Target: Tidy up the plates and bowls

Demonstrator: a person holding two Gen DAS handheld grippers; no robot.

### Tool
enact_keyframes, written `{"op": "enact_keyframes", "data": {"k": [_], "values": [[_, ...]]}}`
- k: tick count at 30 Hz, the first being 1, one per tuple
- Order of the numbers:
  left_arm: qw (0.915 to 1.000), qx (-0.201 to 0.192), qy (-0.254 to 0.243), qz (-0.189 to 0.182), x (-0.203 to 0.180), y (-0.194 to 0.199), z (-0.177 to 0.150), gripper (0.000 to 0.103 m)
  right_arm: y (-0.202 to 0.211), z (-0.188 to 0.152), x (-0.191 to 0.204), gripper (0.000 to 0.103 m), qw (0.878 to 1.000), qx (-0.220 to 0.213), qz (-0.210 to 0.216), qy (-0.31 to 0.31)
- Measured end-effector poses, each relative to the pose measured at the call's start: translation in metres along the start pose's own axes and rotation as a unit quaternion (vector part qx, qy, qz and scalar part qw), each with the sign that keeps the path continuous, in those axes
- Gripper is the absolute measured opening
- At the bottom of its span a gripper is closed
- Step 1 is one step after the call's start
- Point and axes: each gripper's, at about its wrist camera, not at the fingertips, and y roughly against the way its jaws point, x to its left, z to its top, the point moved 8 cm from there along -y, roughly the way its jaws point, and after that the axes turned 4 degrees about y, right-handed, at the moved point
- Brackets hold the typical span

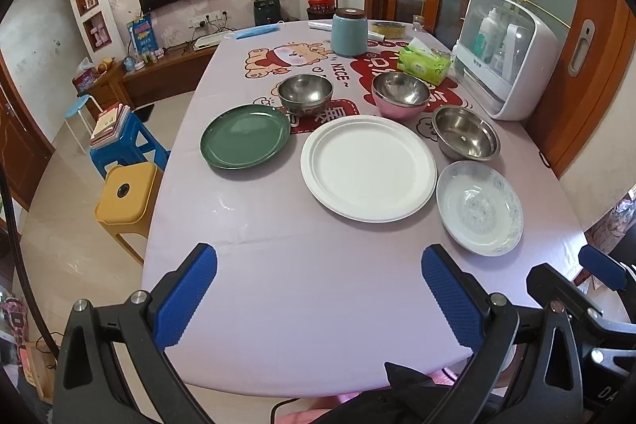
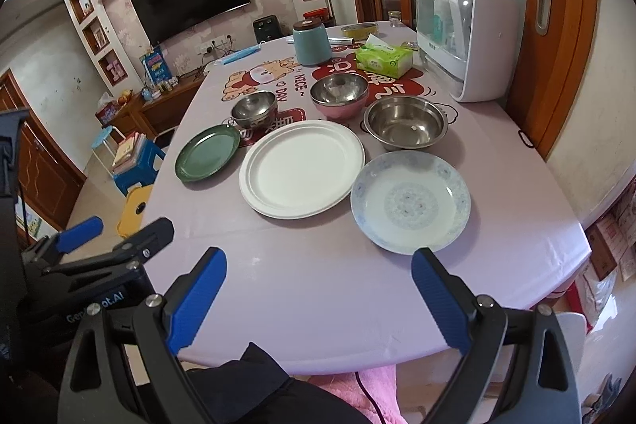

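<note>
On the lilac tablecloth lie a green plate, a large white plate and a blue-patterned deep plate. Behind them stand a small steel bowl, a pink bowl with steel inside and a wide steel bowl. My left gripper is open and empty over the near table edge. My right gripper is open and empty, just short of the patterned plate.
A teal canister, a green tissue pack and a white dish cabinet stand at the table's far right. Yellow and blue stools stand left of the table. A wall is on the right.
</note>
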Motion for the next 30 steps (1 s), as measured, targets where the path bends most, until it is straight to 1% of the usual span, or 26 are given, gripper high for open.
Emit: {"op": "enact_keyframes", "data": {"k": [3, 5, 7, 11, 15, 19, 25, 30], "values": [[0.9999, 0.011, 0.005, -0.002, 0.003, -0.010, 0.002, 0.102, -0.009, 0.002, -0.002, 0.095, 1.000, 0.002, 0.001, 0.003], [0.9998, 0.020, 0.010, 0.000, 0.005, -0.018, 0.005, 0.102, -0.015, 0.004, -0.003, 0.095, 1.000, 0.010, 0.010, -0.003], [0.9996, 0.025, 0.014, 0.001, 0.005, -0.025, 0.009, 0.102, -0.020, 0.009, -0.005, 0.095, 1.000, 0.008, 0.019, -0.008], [0.9994, 0.028, 0.019, 0.005, 0.004, -0.036, 0.020, 0.102, -0.032, 0.026, -0.011, 0.095, 0.999, 0.003, 0.037, -0.015], [0.9986, 0.038, 0.036, 0.006, 0.006, -0.053, 0.034, 0.102, -0.043, 0.042, -0.014, 0.095, 0.999, 0.003, 0.049, -0.012], [0.9971, 0.059, 0.047, 0.007, 0.006, -0.079, 0.044, 0.102, -0.058, 0.057, -0.014, 0.095, 0.998, 0.001, 0.067, 0.003], [0.9950, 0.077, 0.063, 0.015, 0.006, -0.113, 0.057, 0.102, -0.077, 0.085, -0.017, 0.095, 0.996, -0.024, 0.079, 0.030], [0.9930, 0.087, 0.076, 0.026, 0.012, -0.140, 0.067, 0.102, -0.105, 0.104, -0.023, 0.095, 0.995, -0.036, 0.072, 0.055]]}}
